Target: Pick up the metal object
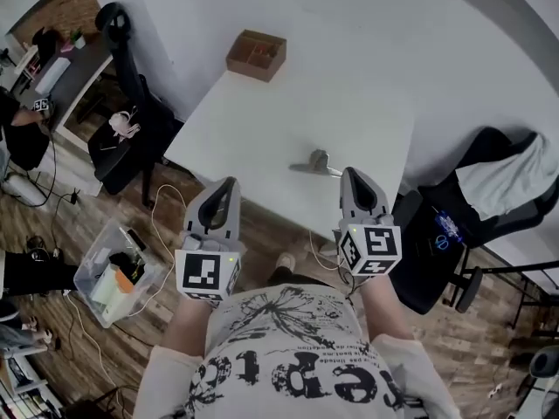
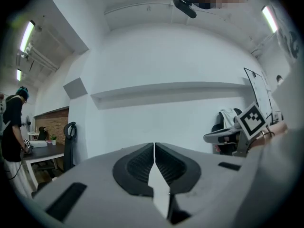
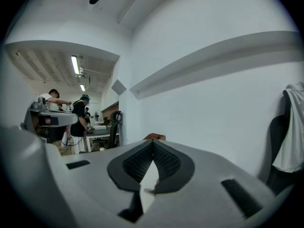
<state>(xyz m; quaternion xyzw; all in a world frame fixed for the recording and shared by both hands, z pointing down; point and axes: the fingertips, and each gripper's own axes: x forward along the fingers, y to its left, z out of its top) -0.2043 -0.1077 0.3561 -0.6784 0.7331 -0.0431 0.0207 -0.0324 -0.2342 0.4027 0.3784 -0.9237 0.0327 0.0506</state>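
Head view: metal object (image 1: pixel 316 163) lying on tabletop (image 1: pixel 262 120) by near edge, untouched. Left hand-held gripper (image 1: pixel 229 186), right hand-held gripper (image 1: pixel 352 175) both closed, empty, hovering just short. Pickup not begun; reach, clamp, lift remain.

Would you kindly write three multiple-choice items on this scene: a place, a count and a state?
1. Where does the metal object lie on the table?
A) at the far corner
B) near the front edge, ahead of the right gripper
C) on the floor

2. How many cardboard boxes stand on the table?
A) one
B) two
C) three

3. How do the jaws of the left gripper stand?
A) wide apart
B) closed on the metal object
C) together, holding nothing

Answers: 1 B, it lies by the near edge; 2 A, a single box sits at the far corner; 3 C, its pads meet with nothing between.
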